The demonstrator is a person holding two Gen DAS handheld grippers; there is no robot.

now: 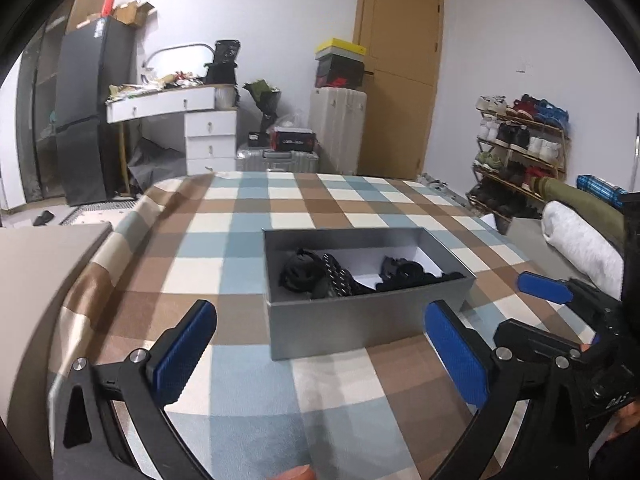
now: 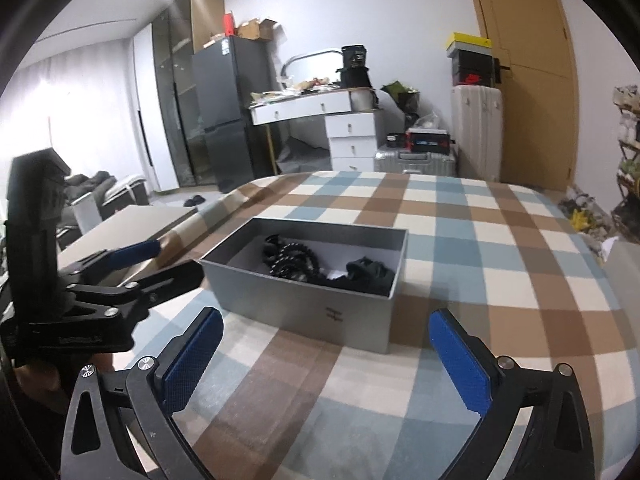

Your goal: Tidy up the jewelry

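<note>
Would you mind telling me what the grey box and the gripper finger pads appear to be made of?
The grey box looks like matte paperboard: thin straight walls, white lining, small print on its side. The finger pads of the left gripper look like blue rubber or textured plastic, with a fine dotted grain; which one is unclear.

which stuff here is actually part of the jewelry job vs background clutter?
Job:
- grey box, open, on the checked cloth
- black beaded pieces inside it
- left gripper and right gripper, both open, empty

Clutter:
- fridge
- white drawers
- suitcase
- shoe rack
</note>
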